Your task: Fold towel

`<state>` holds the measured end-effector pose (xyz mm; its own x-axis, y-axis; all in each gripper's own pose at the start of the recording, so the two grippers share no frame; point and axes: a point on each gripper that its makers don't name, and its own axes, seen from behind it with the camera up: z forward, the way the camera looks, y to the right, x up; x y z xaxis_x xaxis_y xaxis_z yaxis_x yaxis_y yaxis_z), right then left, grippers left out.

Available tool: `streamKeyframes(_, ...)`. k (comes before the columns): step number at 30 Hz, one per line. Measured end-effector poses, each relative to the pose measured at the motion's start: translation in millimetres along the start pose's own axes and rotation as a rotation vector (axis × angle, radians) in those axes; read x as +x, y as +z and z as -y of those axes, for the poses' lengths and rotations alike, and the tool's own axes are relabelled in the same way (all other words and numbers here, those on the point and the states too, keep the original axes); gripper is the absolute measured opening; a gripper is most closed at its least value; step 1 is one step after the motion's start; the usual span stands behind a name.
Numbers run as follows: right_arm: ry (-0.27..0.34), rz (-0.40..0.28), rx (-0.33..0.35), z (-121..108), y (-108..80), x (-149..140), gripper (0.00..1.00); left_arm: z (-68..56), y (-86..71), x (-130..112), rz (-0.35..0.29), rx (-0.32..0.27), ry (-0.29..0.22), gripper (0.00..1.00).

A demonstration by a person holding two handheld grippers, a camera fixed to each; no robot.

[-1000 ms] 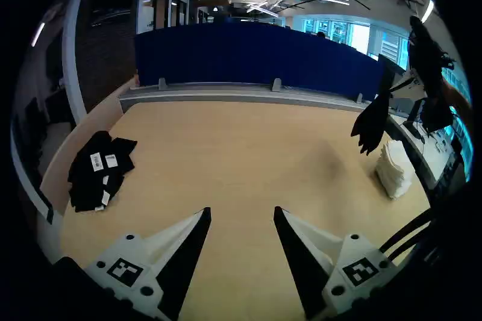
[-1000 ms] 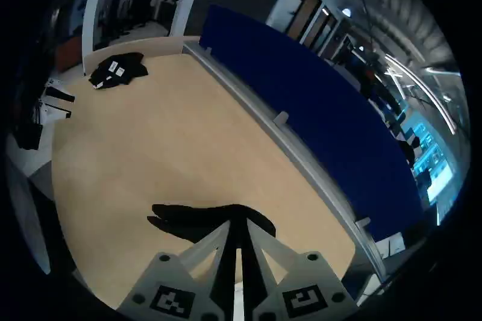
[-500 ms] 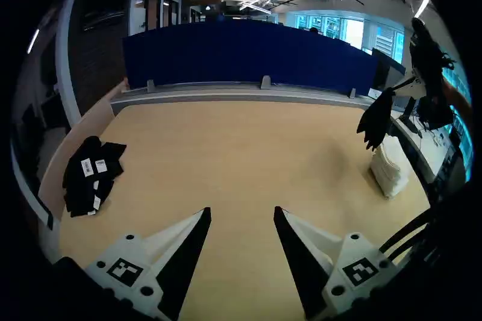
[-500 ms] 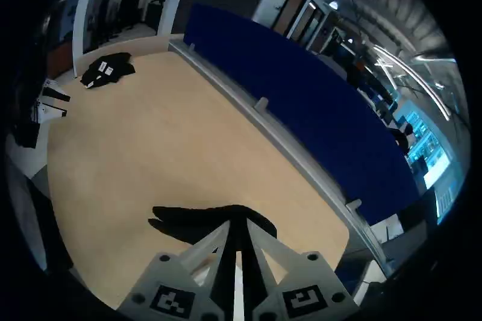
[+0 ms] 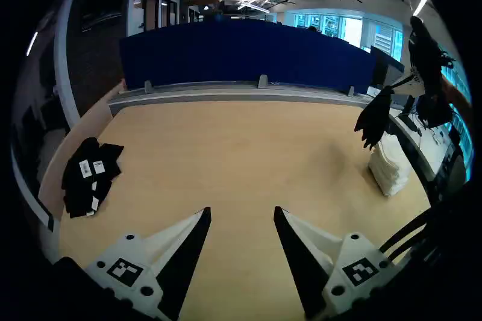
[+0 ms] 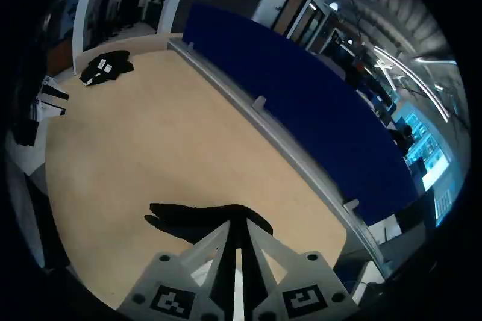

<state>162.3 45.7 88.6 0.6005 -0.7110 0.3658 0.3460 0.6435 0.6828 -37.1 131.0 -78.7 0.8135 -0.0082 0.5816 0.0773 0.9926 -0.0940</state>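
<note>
My right gripper [image 6: 238,224] is shut on a black towel [image 6: 193,217], which hangs in the air above the light wooden table [image 6: 150,134]. In the left gripper view, that same black towel [image 5: 373,120] dangles from the right gripper [image 5: 396,87] at the far right, above a stack of folded white towels [image 5: 389,167]. My left gripper [image 5: 241,214] is open low over the table's near side with nothing between its fingers. A pile of black towels [image 5: 89,176] with white tags lies at the table's left end, and the pile [image 6: 107,65] sits far off in the right gripper view.
A blue partition [image 5: 241,53] on a grey rail runs along the table's far edge. The partition [image 6: 313,110] also crosses the right gripper view. Office desks and screens stand beyond the table's right end. Bare tabletop [image 5: 241,152] stretches between the black pile and the white stack.
The right gripper has lifted the black towel a little and drawn it back to the right. The left gripper has pulled back slightly and stays open.
</note>
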Motion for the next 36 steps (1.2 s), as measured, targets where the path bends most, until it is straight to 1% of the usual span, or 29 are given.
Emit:
streamKeyframes(6, 0.009, -0.005, -0.016, -9, -8.2, -2, 0.04, -0.6, -0.9, 0, 0.000, 0.003, 0.003, 0.77)
streamKeyframes(12, 0.025, 0.001, -0.035, -15, -22.3, -17, 0.04, -7.4, -1.2, 1, 0.000, -0.008, 0.011, 0.76)
streamKeyframes(16, 0.052, 0.016, -0.047, -15, -31.6, -38, 0.04, -14.5, -0.6, 2, 0.000, -0.021, 0.022, 0.77)
streamKeyframes(21, 0.100, 0.049, -0.064, -15, -43.2, -77, 0.04, -24.3, 0.4, 3, 0.000, -0.040, 0.039, 0.76)
streamKeyframes(24, 0.131, 0.071, -0.073, -12, -50.2, -103, 0.04, -29.4, 1.0, 3, 0.002, -0.049, 0.048, 0.77)
streamKeyframes(29, 0.172, 0.107, -0.079, -1, -58.8, -141, 0.04, -36.2, 3.1, 3, 0.007, -0.062, 0.060, 0.76)
streamKeyframes(33, 0.201, 0.116, -0.079, 10, -63.3, -159, 0.04, -41.1, 4.5, 2, 0.010, -0.071, 0.071, 0.77)
streamKeyframes(36, 0.219, 0.109, -0.076, 16, -64.6, -162, 0.04, -45.5, 5.5, 2, 0.012, -0.077, 0.079, 0.77)
